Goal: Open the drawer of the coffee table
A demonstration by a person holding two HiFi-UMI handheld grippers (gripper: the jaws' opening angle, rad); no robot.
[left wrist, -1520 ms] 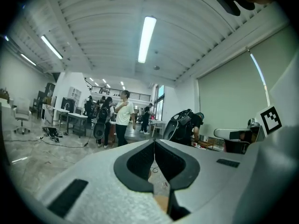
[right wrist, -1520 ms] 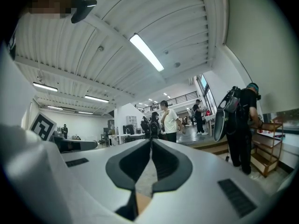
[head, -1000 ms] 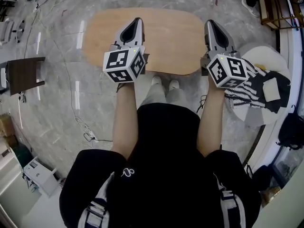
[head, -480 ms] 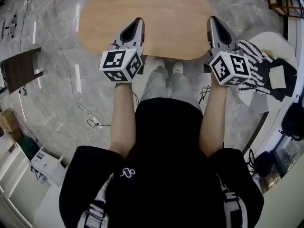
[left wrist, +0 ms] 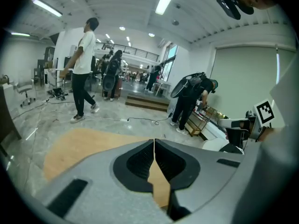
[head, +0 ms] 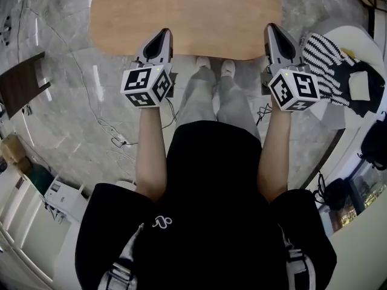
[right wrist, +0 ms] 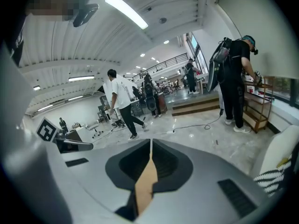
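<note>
Marble floor [head: 66, 110], coffee table [head: 187, 14]; left hand-held gripper [head: 163, 32], right hand-held gripper [head: 272, 26] hung shut, empty; unseen drawer probably rigid, best taken at front edge.

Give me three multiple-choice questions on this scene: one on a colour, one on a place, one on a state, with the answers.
1. The table top is: A white; B light wood; C black.
2. The striped cloth lies: A on the table; B right of the right gripper, off the table; C between the two grippers.
3. The left gripper and the right gripper are: A both shut and empty; B both wide open; C each shut on a handle.

Answers: B, the head view shows a tan wood top; B, the cloth lies past the table's edge beside that gripper; A, each gripper view shows its pads together with nothing held.
</note>
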